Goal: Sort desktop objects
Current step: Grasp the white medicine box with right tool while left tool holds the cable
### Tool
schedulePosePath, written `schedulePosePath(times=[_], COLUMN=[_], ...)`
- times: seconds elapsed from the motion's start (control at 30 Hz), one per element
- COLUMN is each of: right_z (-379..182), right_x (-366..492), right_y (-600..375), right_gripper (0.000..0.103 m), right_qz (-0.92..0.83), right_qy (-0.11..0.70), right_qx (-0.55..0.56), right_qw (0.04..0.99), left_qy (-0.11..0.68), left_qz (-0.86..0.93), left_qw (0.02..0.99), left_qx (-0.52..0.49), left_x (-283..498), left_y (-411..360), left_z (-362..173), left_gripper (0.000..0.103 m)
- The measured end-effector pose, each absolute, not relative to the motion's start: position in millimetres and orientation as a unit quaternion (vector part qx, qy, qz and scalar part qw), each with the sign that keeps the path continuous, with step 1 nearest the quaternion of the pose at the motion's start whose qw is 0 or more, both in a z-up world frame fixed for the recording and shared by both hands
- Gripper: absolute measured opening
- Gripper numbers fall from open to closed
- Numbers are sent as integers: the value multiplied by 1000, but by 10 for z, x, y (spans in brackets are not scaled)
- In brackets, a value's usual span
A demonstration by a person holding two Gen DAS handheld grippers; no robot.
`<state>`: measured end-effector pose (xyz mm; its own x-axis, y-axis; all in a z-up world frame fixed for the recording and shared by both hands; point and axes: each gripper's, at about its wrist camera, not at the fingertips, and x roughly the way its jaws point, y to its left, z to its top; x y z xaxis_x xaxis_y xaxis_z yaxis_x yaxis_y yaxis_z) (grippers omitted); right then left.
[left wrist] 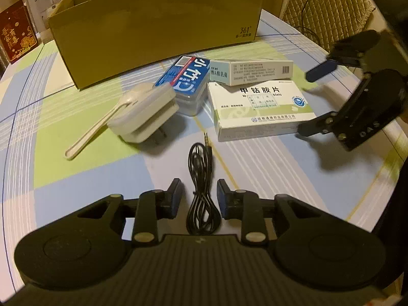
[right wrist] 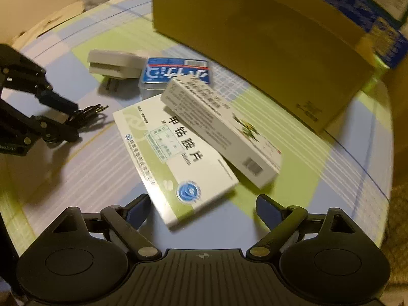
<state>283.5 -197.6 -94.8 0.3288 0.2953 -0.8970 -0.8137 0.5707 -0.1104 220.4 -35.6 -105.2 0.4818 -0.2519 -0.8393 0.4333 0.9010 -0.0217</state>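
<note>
Little of the sorting looks done — the black cable [left wrist: 202,191], white charger [left wrist: 145,117], blue case [left wrist: 187,81] and two medicine boxes [left wrist: 257,109] all lie on the worktop [left wrist: 76,173] in front of the far cardboard box [left wrist: 158,28]. The left gripper [left wrist: 199,197] straddles the cable, jaws open and holding nothing. The right gripper [right wrist: 201,213] — jaws wide, empty — faces the larger medicine box's near end.
</note>
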Motion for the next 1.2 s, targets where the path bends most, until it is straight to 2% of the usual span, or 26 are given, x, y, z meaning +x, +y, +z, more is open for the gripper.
schedulePosePath(times=[0.3, 0.4, 0.47, 0.63, 0.77, 1.13, 1.2], right_z=[-1002, -973, -949, -872, -824, -879, -911], right_x=[2970, 2917, 2838, 2535, 2280, 2144, 2132], right_y=[-1670, -1664, -1708, -1958, -2099, -1971, -1933], right_gripper=[86, 74, 70, 70, 70, 75, 75], right_qz=[431, 407, 383, 306, 288, 292, 297], right_qy=[442, 460, 473, 523, 524, 450, 442], right_qx=[-304, -283, -262, -140, -76, -113, -128], right_qw=[726, 736, 749, 783, 798, 836, 837], left_qy=[468, 468, 467, 469, 467, 450, 447], left_qz=[-204, -200, -197, -195, -191, -180, -178], left_qw=[856, 857, 858, 858, 860, 871, 873], left_qx=[88, 80, 77, 73, 72, 81, 82], left_x=[2181, 2144, 2120, 2072, 2027, 2174, 2171], left_y=[-327, -308, -304, -328, -341, -350, -349], left_z=[-1058, -1053, -1054, -1044, -1054, -1087, -1088], left_gripper=[27, 27, 27, 27, 27, 26, 19])
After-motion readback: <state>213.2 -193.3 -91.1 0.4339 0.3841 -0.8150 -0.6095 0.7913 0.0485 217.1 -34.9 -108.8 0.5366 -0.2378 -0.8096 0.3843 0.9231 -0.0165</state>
